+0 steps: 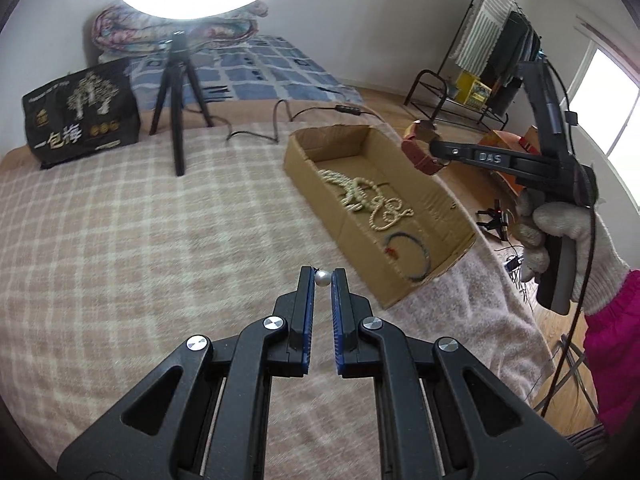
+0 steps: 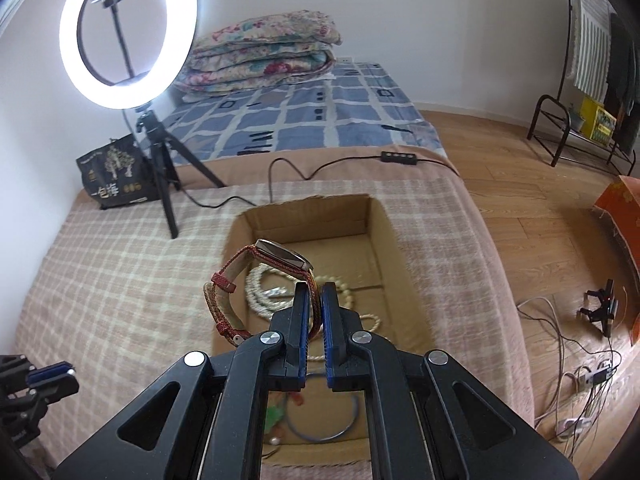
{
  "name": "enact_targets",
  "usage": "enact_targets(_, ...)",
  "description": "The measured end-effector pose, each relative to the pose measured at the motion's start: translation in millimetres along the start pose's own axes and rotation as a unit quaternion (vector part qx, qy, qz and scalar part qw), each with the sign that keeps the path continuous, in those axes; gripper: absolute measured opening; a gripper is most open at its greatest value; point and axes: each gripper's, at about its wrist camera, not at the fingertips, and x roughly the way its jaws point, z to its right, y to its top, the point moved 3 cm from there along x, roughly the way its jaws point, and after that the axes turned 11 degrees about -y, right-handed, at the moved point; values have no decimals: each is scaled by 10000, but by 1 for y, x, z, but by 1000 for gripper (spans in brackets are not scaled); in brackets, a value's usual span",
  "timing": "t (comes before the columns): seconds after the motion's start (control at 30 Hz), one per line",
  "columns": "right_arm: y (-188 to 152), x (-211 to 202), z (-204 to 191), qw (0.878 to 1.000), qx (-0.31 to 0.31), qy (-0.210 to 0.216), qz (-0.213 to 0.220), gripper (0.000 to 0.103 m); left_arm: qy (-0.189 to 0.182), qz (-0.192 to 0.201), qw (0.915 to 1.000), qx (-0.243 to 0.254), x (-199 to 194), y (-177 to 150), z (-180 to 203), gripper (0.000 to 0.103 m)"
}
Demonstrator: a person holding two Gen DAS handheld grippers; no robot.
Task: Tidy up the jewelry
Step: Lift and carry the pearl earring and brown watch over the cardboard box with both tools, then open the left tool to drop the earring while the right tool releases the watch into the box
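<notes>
My left gripper [image 1: 322, 276] is shut on a small silver pearl bead [image 1: 323, 277], held above the checked blanket, left of the cardboard box [image 1: 436, 196]. My right gripper [image 2: 315, 289] is shut on the red woven strap of a wristwatch [image 2: 280, 259] and holds it above the box [image 2: 384, 220]; it also shows in the left wrist view [image 1: 434, 147] with the watch [image 1: 420, 146] over the box's far right wall. In the box lie cream bead necklaces [image 1: 368, 198] and a dark thin bangle [image 1: 408, 254]. The left gripper's blue pads [image 2: 52, 372] show at the right view's lower left.
A ring light on a black tripod [image 2: 160, 172] and a black snack bag [image 1: 80, 112] stand at the blanket's far end, with a cable and switch [image 2: 400, 158]. A folded quilt [image 2: 264, 50] lies behind. Wooden floor with cables [image 2: 576, 380] and an orange box [image 2: 620, 208] is to the right.
</notes>
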Motion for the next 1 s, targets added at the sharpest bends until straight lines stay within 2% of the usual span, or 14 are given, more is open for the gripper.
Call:
enact_targets(0.27, 14, 24, 18, 9999, 48, -97, -22, 5, -212, 57, 9992, 341, 35, 26, 34, 6)
enact_targets(0.5, 24, 47, 18, 9999, -41, -121, -98, 5, -312, 3, 9982, 507, 66, 36, 51, 6)
enact_targets(0.73, 28, 69, 17, 9997, -59, -161, -199, 5, -296, -68, 9974, 650, 89, 38, 62, 6)
enact_targets(1.0, 29, 83, 16, 9996, -20, -93, -281, 5, -216, -25, 9961, 855, 95, 39, 68, 6)
